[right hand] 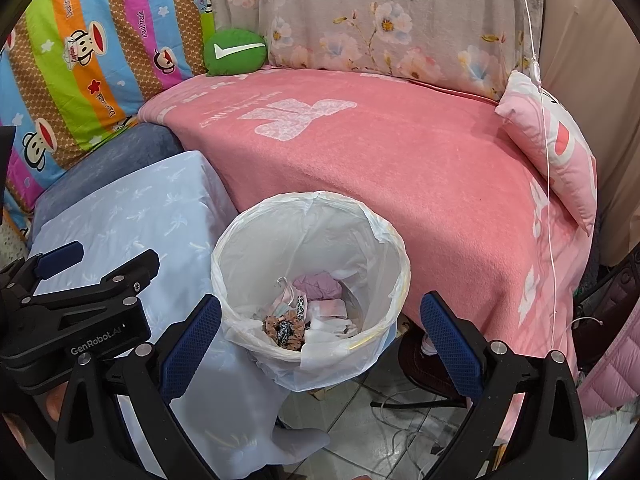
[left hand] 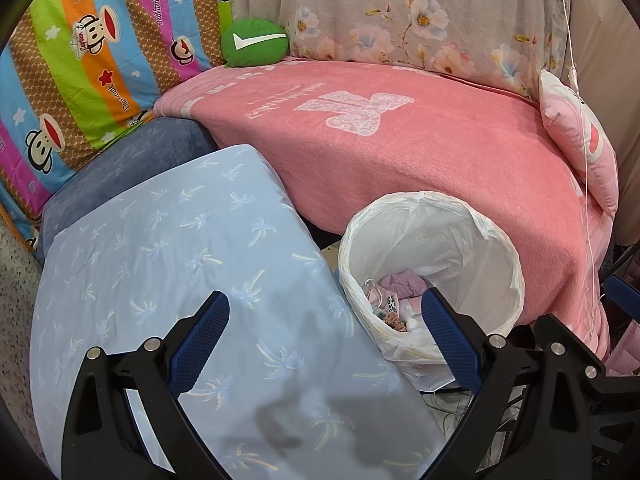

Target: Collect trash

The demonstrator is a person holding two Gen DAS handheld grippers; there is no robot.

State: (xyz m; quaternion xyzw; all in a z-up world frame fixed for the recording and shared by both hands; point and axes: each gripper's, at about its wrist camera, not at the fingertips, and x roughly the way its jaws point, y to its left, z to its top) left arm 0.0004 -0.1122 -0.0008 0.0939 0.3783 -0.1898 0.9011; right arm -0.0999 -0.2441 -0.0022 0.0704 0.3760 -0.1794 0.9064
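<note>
A white bin lined with a plastic bag (right hand: 256,220) (left hand: 500,248) stands on the floor between a pale blue cloth and a pink bed. Inside lies trash (right hand: 304,308) (left hand: 384,300): crumpled pink and white paper and a patterned scrap. My right gripper (right hand: 320,320) is open above the bin's mouth with nothing between its fingers. My left gripper (left hand: 326,316) is open too, empty, hovering over the blue cloth's right edge beside the bin. In the right wrist view the left gripper (right hand: 96,264) shows at the left.
A pink blanket (left hand: 400,152) covers the bed behind the bin. The pale blue palm-print cloth (left hand: 168,264) drapes a surface on the left. A green round cushion (right hand: 235,52), a pink pillow (right hand: 556,144) and patterned bedding line the back. Cables and a dark stand (right hand: 424,376) lie on the tiled floor.
</note>
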